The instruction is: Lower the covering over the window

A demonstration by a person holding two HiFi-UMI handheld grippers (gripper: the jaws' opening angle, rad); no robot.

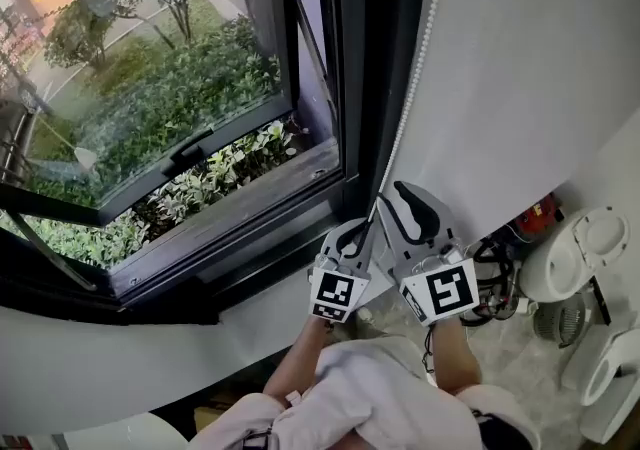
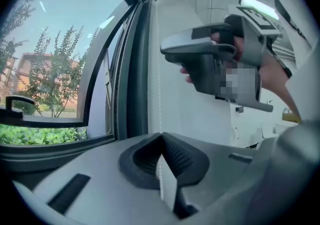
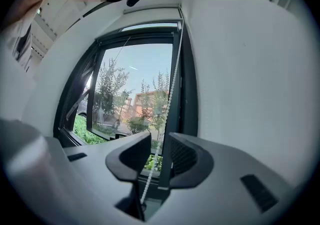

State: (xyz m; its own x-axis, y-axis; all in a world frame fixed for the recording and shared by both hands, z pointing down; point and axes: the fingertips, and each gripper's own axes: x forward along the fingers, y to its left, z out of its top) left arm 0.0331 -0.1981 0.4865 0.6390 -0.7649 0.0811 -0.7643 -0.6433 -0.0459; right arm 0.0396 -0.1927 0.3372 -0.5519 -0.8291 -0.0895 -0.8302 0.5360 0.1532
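A white roller blind [image 1: 520,68] hangs rolled down only over the right part of the dark-framed window [image 1: 335,88]. Its white bead chain [image 1: 410,88] runs down along the frame. My left gripper [image 1: 362,230] is the lower one and is shut on the bead chain [image 2: 159,84], which is pinched between its jaws [image 2: 161,151]. My right gripper [image 1: 398,193] sits just above it, seen from the left gripper view as a grey body [image 2: 215,59]. Its jaws [image 3: 160,149] stand open with the chain [image 3: 172,84] passing between them, untouched by the pads. The blind [image 3: 250,69] fills the right of that view.
The window sash [image 1: 190,153] is tilted open outward, with green shrubs [image 1: 170,98] and trees outside. A white sill and wall [image 1: 120,358] run below the frame. White bathroom fixtures [image 1: 585,248] and a red object [image 1: 540,213] stand on the floor at lower right.
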